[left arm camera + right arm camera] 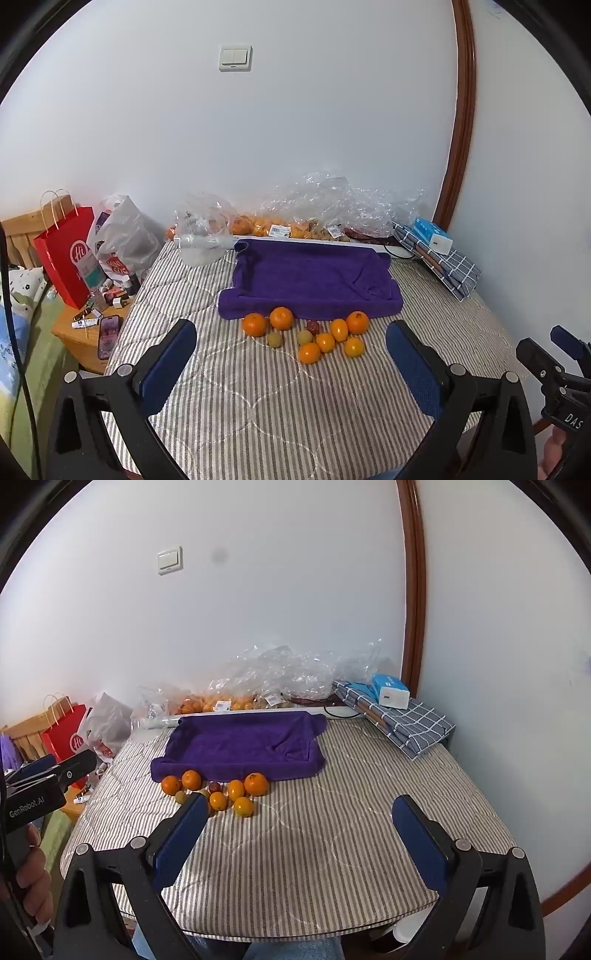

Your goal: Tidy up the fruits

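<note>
We have moved nothing yet: the fruits (310, 334) lie at six o'clock of the empty purple towel tray (314, 277), both our left gripper (291, 362) and right gripper (301, 834) with fingers spread wide apart.

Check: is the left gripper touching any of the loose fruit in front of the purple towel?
Apart. The left wrist view shows the left gripper open, striped cloth visible between both fingertips and the fruit cluster near the purple towel.

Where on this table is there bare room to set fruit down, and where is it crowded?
Free: the striped cloth between the loose fruit and the near edge, its right side, and the purple towel's hollow. Crowded: the back edge with plastic bags, and the fruit cluster itself.
</note>
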{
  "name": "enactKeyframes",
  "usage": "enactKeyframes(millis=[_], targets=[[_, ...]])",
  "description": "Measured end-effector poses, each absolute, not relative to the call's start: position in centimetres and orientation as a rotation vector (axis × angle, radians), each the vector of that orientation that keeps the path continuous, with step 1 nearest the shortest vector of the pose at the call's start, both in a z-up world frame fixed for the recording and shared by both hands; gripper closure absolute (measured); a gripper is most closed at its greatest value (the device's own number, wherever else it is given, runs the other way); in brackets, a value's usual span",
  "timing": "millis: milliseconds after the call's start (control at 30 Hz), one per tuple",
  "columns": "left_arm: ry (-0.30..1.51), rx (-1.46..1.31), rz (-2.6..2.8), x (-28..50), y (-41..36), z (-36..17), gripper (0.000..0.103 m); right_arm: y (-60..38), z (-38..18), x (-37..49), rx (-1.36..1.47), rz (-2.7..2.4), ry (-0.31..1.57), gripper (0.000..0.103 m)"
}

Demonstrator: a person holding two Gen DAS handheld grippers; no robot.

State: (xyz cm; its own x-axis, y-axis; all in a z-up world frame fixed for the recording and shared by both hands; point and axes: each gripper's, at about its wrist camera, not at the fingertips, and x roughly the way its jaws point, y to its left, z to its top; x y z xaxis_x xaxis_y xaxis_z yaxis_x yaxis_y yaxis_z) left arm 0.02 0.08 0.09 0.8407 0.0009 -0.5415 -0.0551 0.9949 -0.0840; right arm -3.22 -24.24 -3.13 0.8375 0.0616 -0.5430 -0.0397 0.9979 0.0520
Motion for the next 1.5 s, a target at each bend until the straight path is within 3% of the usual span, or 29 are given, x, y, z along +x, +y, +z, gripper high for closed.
enactKeyframes(millis=[1500], targets=[[0.568,-0.090,0.037,-0.29,0.46,0.43,0.000,-24.00,-3.70,-3.04,0.050,0.073,0.582,0.004]])
